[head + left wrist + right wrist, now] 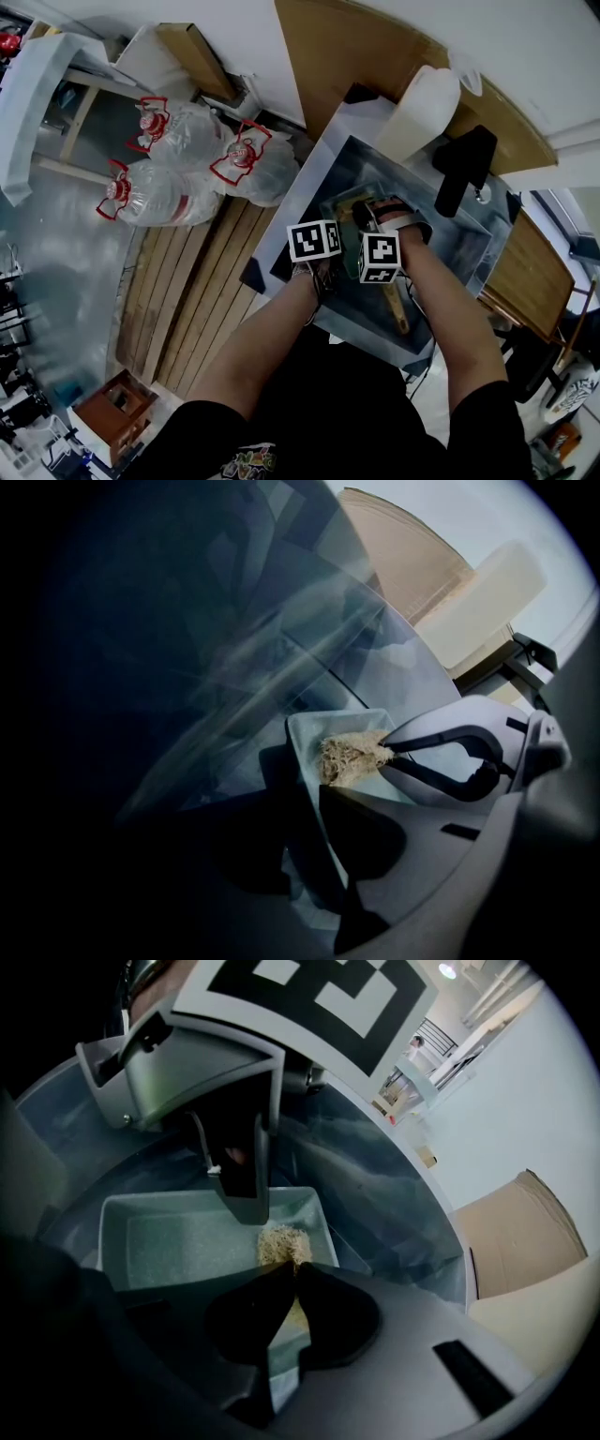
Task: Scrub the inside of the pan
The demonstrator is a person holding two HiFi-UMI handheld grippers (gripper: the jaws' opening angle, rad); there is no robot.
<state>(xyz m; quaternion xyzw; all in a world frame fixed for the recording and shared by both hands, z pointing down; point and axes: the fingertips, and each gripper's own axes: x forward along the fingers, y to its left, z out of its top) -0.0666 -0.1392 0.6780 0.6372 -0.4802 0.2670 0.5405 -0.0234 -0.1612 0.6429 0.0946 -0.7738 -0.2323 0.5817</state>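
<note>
A rectangular grey-green metal pan (169,1241) is seen low inside a stainless steel sink basin (469,246), directly under the two grippers. In the head view only a small part of the pan (349,201) is shown above the marker cubes, because the grippers and the forearms are in front of it.

The right gripper (291,1274) is closed on a small beige fibrous scrub pad (281,1241). Its two dark jaws are brought together at their tips, and the pad is pinched between them and sticks out in front. The pad is pressed on the floor of the pan, close to the corner on the far right in the right gripper view. In the left gripper view the same pad (349,758) is seen at the tip of the pale jaws of the right gripper, touching the inside of the pan (323,728).

The left gripper (298,780) is closed on the side wall of the pan: the thin wall is taken between its two dark jaws, one jaw inside and one outside.

A white plastic jug (422,108) is placed at the far edge of the sink. Large clear water bottles with red handles (164,192) are laid on the floor at the left, beside pale wooden planks (197,281).
</note>
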